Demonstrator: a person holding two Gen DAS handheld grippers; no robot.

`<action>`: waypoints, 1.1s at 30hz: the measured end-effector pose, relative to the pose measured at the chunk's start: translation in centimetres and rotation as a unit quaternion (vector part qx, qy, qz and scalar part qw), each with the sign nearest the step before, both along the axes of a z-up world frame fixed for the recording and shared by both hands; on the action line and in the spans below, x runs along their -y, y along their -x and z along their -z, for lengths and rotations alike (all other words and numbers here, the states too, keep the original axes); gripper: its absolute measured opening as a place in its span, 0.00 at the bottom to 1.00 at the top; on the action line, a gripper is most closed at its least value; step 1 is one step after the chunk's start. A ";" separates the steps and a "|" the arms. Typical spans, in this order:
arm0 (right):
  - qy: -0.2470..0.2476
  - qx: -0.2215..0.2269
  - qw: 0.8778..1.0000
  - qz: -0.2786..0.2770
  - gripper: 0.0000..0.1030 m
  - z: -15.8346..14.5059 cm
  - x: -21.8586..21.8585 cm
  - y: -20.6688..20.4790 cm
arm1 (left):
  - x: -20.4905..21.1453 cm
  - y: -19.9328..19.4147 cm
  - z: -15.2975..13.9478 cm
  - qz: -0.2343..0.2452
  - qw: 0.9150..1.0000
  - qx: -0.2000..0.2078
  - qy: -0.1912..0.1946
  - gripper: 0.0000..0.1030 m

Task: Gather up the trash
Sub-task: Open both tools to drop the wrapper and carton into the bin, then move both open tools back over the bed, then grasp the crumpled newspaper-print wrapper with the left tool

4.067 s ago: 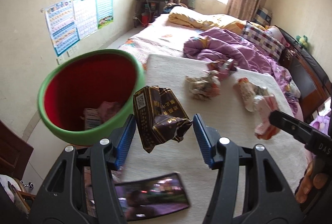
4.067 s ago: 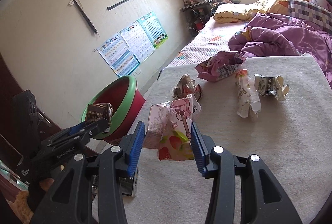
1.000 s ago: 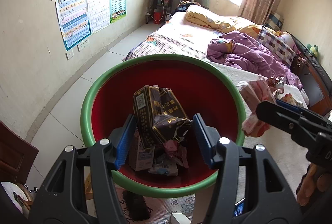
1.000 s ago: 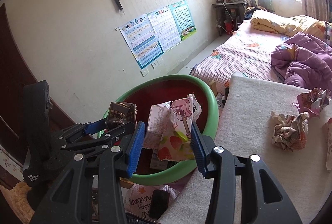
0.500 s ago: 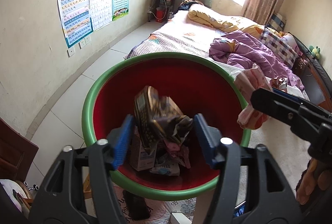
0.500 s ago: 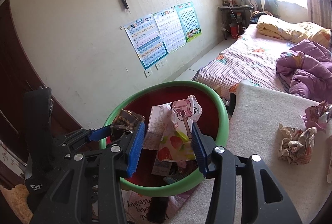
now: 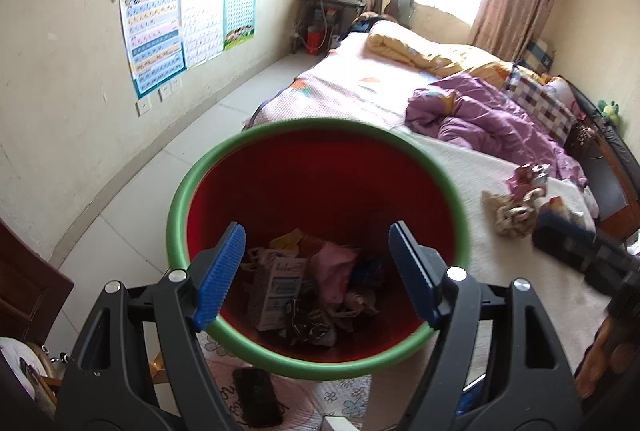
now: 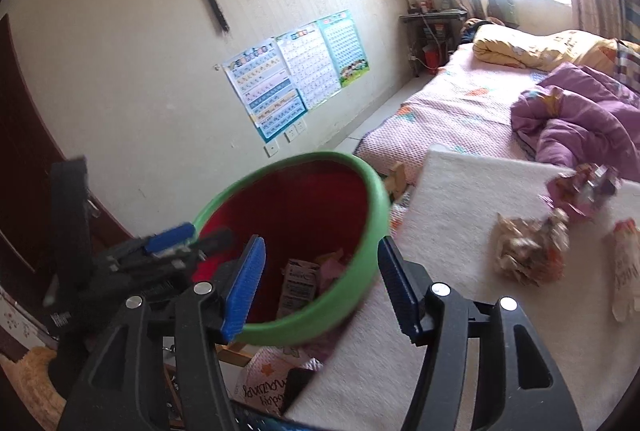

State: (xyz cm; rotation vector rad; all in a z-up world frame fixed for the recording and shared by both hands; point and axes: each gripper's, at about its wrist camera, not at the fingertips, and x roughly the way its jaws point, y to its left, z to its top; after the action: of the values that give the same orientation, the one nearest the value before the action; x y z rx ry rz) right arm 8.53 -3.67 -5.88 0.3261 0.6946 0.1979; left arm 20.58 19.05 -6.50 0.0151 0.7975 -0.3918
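Note:
A red trash bin with a green rim (image 7: 256, 139) (image 8: 376, 199) stands on the floor beside the white mat (image 7: 480, 167) (image 8: 460, 191). It holds several wrappers and a small carton (image 7: 276, 287). My left gripper (image 7: 320, 275) is open and empty above the bin's mouth. My right gripper (image 8: 320, 283) is open and empty at the bin's near rim. Crumpled wrappers (image 7: 512, 211) (image 8: 528, 251) and a pink packet (image 8: 584, 187) lie on the mat. The left gripper also shows in the right wrist view (image 8: 168, 243).
A bed with purple (image 7: 488, 119) and yellow quilts lies beyond the mat. Posters (image 7: 180, 27) hang on the left wall. A dark phone (image 7: 256, 395) lies on the patterned floor mat below the bin. A dark wooden door (image 8: 24, 151) stands at the left.
Both grippers opened over the bin. The dark wrapper fell from the left gripper and the pink carton from the right into the bin. The right gripper has drawn back towards the mat.

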 end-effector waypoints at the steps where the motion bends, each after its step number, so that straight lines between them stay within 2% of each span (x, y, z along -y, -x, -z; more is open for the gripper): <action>1: 0.000 -0.005 1.000 0.008 0.56 0.3 0.5 0.6 | 0.4 0.3 -0.4 0.005 1.000 0.004 0.003 0.70; 5: -0.016 -0.036 0.997 0.061 0.56 2.1 3.9 3.3 | 3.4 1.3 -1.1 0.041 0.999 0.003 0.011 0.70; 8: -0.026 -0.050 0.994 0.097 0.56 3.0 6.4 5.3 | 7.2 2.2 -1.3 0.087 0.996 0.000 0.011 0.70; 12: -0.024 -0.051 0.991 0.124 0.56 3.2 9.5 8.0 | 13.4 3.2 -0.2 0.152 0.988 -0.019 0.009 0.75; 15: -0.024 -0.046 0.989 0.140 0.56 3.2 11.7 10.0 | 17.9 3.0 1.3 0.178 0.983 -0.043 0.007 0.76; 21: -0.034 -0.053 0.984 0.165 0.56 4.0 16.6 13.8 | 24.3 1.7 4.5 0.175 0.982 -0.067 -0.025 0.76; 27: -0.041 -0.052 0.982 0.177 0.56 4.4 21.1 16.5 | 26.6 -0.8 7.7 0.131 0.984 -0.122 -0.020 0.76; 30: -0.046 -0.050 0.982 0.175 0.57 4.7 22.9 17.0 | 27.0 -1.0 8.4 0.121 0.983 -0.132 -0.030 0.64; 31: -0.049 -0.049 0.982 0.173 0.57 4.7 23.4 17.0 | 27.1 -0.7 8.2 0.121 0.984 -0.127 -0.031 0.52; 33: -0.053 -0.046 0.984 0.166 0.57 4.7 23.9 16.5 | 27.1 0.2 7.7 0.121 0.985 -0.121 -0.033 0.47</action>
State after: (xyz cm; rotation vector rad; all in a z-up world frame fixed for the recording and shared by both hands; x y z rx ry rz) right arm -7.93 -27.62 -10.56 0.5507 0.7118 -0.0995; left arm 20.34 -8.04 -14.19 0.1286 1.0540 -0.6062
